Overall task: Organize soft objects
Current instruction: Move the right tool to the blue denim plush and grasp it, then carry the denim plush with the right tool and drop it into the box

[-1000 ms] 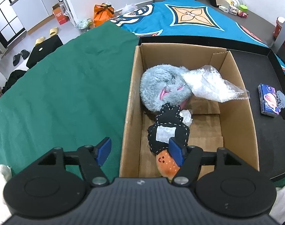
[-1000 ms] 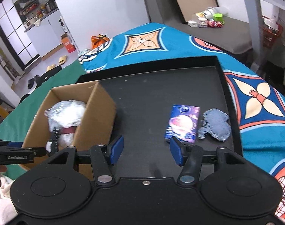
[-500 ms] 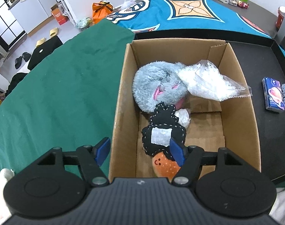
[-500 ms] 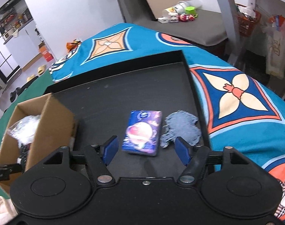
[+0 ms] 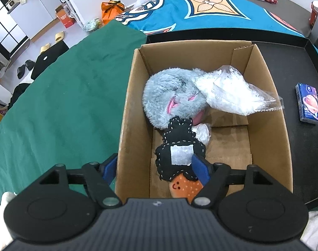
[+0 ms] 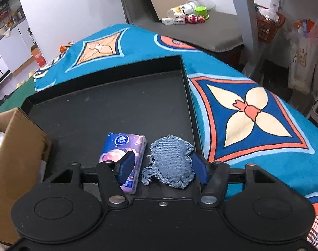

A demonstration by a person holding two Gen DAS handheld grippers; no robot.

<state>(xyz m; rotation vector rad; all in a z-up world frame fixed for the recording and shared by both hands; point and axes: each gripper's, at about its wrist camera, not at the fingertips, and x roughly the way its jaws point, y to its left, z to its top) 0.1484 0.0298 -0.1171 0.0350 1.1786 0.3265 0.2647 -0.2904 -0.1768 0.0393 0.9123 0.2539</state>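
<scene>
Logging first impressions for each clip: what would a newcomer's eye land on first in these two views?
Probably the cardboard box, crammed with a fluffy grey plush, a clear plastic bag and a black stitched toy under the open left gripper. Next, the loud blue patterned blanket around the black tray. On it the right gripper straddles a denim patch beside a tissue pack.
</scene>
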